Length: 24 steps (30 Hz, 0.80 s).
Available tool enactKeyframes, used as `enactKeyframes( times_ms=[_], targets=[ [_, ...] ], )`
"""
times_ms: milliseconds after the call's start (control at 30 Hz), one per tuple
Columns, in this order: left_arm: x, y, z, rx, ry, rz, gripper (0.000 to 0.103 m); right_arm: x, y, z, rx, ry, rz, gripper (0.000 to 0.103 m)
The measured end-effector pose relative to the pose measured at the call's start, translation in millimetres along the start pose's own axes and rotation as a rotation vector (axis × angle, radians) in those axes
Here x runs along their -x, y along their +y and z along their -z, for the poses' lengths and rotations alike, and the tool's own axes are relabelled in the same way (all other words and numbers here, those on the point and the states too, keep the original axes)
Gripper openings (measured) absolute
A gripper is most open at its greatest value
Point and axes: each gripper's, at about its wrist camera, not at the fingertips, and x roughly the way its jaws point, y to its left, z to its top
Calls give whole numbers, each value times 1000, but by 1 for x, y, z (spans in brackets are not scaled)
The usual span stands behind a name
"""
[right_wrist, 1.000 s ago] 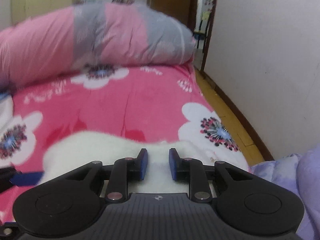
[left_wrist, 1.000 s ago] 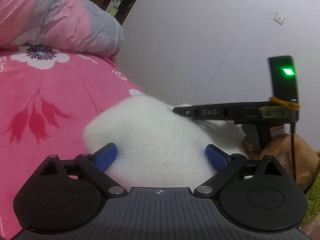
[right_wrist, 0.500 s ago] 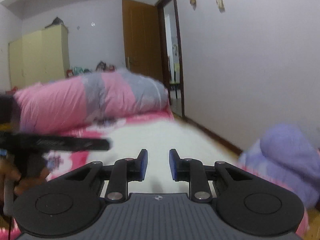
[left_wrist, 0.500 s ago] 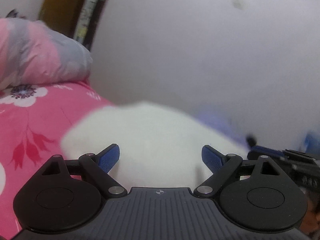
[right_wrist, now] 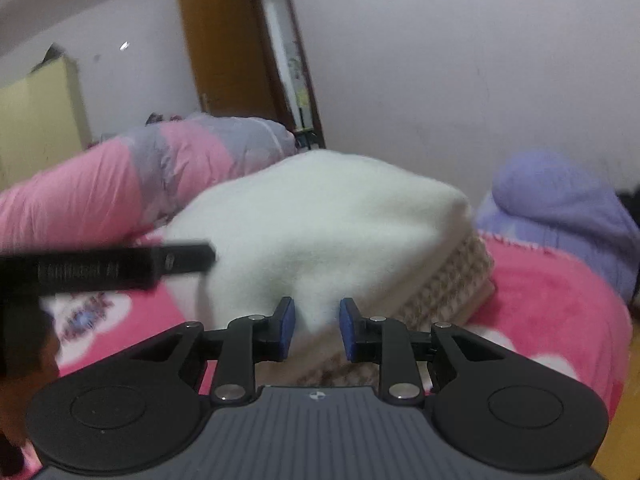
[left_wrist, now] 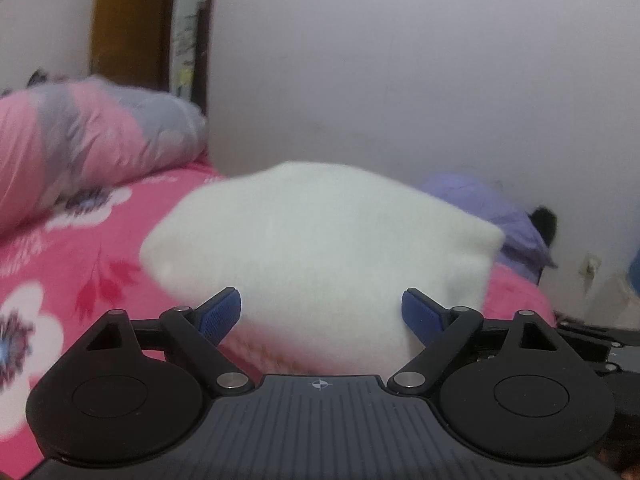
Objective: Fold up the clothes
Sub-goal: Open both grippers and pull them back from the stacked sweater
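**White bundle shifted across the bed to sit by the purple pile**

A second ago the white garment (left_wrist: 320, 240) lay out on the pink floral bedspread (left_wrist: 80, 264), the quilt roll (left_wrist: 80, 148) behind it. Now both wrist views show it as a thick folded block near the bed's far edge, close by the wall, with a purple heap (right_wrist: 560, 216) just beside it. From the right wrist view a checked knit layer (right_wrist: 444, 280) shows under the white top, so this looks like a stack or a bulky fold, though which one I cannot tell.

The left gripper (left_wrist: 322, 312) has its blue pads (left_wrist: 220, 314) wide apart and easing inward, the bundle's near end lying between them; whether they press on the cloth is hard to say, and I see no pinch. The right gripper (right_wrist: 316, 328) has its jaws a narrow gap apart, cloth showing in the gap, again with no clear squeeze. Both views have swung round since a moment ago, and the left tool now crosses the right view as a dark bar.

My reading: the folding of this piece is done or nearly so, and the hands have just carried or nudged it to its resting spot. What remains is probably letting go cleanly without dragging the top layer askew, then turning to the purple heap.
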Motion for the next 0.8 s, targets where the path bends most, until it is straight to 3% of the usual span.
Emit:
enactKeyframes(
  times_ms=[133,433,600,667,800],
  targets=[
    [43,5,12,69,-37,10,94,42,7,7,-23,-8,-32,46],
    [113,-2,53,57,-45,-7,97,105,23,57,8,13,3,48],
    [146,2,67,137,-58,-8,101,125,32,75,19,48,42,53],
    [158,4,74,167,-58,-8,102,132,37,79,21,52,48,65],
    [179,4,89,175,-50,-46,103,147,54,87,62,44,56,79]
  ],
)
